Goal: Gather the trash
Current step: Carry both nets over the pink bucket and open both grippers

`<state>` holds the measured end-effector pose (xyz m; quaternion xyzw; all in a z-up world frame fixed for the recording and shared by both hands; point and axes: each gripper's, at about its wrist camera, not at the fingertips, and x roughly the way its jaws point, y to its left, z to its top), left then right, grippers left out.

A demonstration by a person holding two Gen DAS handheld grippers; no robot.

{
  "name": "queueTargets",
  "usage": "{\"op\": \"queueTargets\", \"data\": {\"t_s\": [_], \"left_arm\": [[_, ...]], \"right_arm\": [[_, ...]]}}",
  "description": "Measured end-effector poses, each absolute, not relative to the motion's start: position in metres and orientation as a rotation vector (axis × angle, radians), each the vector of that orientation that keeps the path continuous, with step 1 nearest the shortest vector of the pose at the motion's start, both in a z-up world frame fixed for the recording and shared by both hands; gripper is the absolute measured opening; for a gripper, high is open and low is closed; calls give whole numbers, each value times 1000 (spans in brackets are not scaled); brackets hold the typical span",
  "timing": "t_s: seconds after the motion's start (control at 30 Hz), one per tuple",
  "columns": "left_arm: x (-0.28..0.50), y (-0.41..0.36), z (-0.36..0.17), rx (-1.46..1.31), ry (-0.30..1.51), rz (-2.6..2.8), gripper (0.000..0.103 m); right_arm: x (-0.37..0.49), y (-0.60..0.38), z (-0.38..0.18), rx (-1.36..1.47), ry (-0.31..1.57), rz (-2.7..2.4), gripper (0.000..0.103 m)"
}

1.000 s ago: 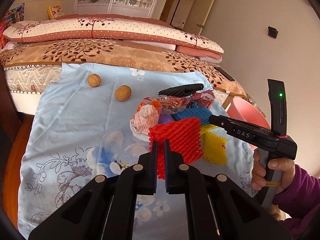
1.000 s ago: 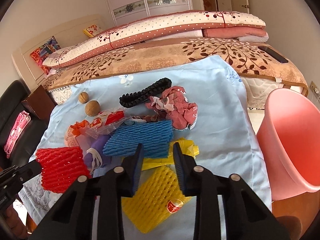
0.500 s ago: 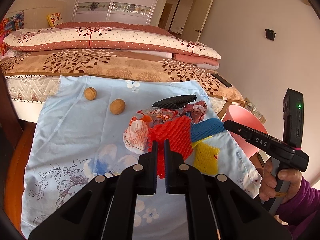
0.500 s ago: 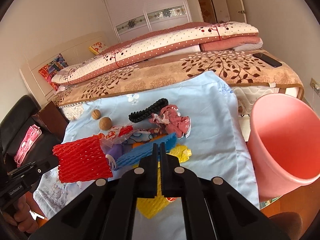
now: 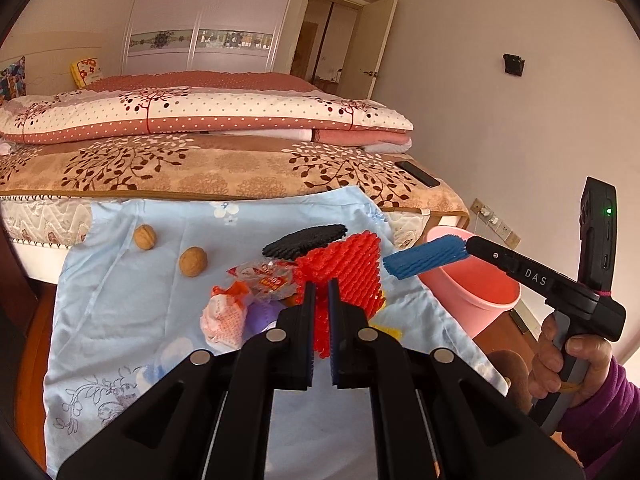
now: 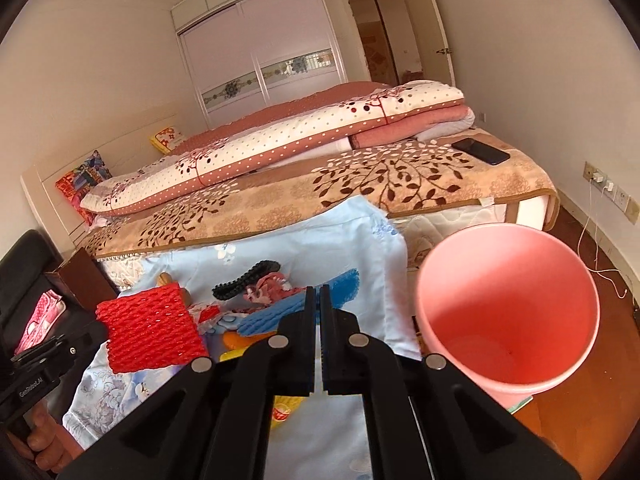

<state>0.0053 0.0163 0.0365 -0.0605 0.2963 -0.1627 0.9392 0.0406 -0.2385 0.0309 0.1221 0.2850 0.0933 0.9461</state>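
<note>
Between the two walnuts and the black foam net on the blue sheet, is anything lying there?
No. In the left wrist view, only bare floral blue sheet separates the round brown walnuts from the black foam net.

Pink bucket [image 6: 508,312]: mouth open and unobstructed, standing just right of the blue cloth [image 5: 120,300]. Cloth centre: crowded with wrappers [image 5: 256,284] and black foam net [image 5: 304,236]. Cloth's left part: bare apart from two walnuts [image 5: 193,261].
</note>
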Motion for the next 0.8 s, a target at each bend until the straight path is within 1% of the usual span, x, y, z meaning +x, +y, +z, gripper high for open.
{"op": "queueTargets", "data": {"t_s": [0.33, 0.6, 0.8], "left_arm": [[36, -56, 48, -84, 579, -449, 5], [59, -124, 42, -9, 597, -531, 5], [79, -171, 27, 33, 628, -571, 5]], "right_arm": [[33, -308, 31, 267, 556, -1, 1], [34, -353, 13, 286, 591, -117, 1], [34, -374, 3, 276, 620, -172, 2]]}}
